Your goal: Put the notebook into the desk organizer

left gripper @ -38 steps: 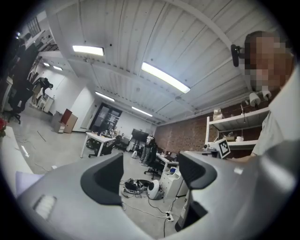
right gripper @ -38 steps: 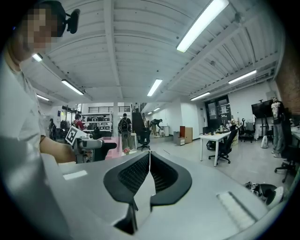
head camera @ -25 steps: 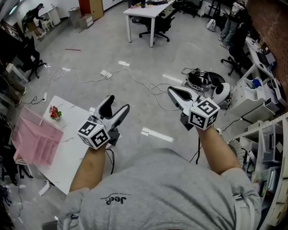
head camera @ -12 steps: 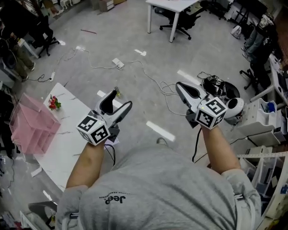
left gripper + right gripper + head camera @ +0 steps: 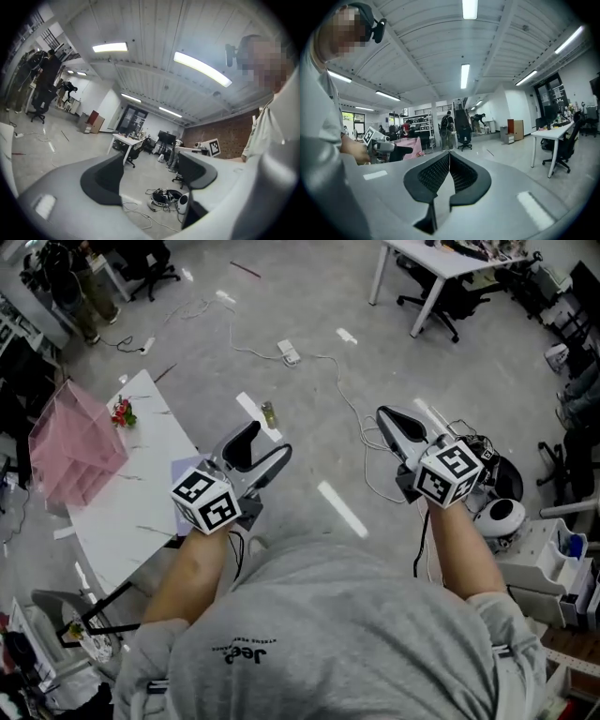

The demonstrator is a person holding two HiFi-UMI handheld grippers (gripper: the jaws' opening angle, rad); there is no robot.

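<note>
The pink desk organizer [image 5: 75, 442] stands on the far end of a white table [image 5: 131, 512] at the left of the head view. A pale purple flat notebook [image 5: 186, 469] lies on the table's near side, partly hidden behind my left gripper [image 5: 268, 441]. That gripper is held level in the air over the table's right edge, its jaws open and empty [image 5: 150, 165]. My right gripper [image 5: 384, 415] hovers over the floor further right, its jaws shut on nothing [image 5: 449, 154]. In the right gripper view the organizer [image 5: 412, 146] shows beyond the left gripper [image 5: 382, 146].
A small red flower ornament [image 5: 120, 412] sits on the table by the organizer. Cables [image 5: 281, 352], a small bottle [image 5: 268, 413] and a round white device [image 5: 499, 517] lie on the floor. A white desk with chairs [image 5: 441, 268] stands at the back.
The whole view has swung, so the table and organizer now sit higher and nearer the left gripper. Both grippers moved along with it, their jaws unchanged.
</note>
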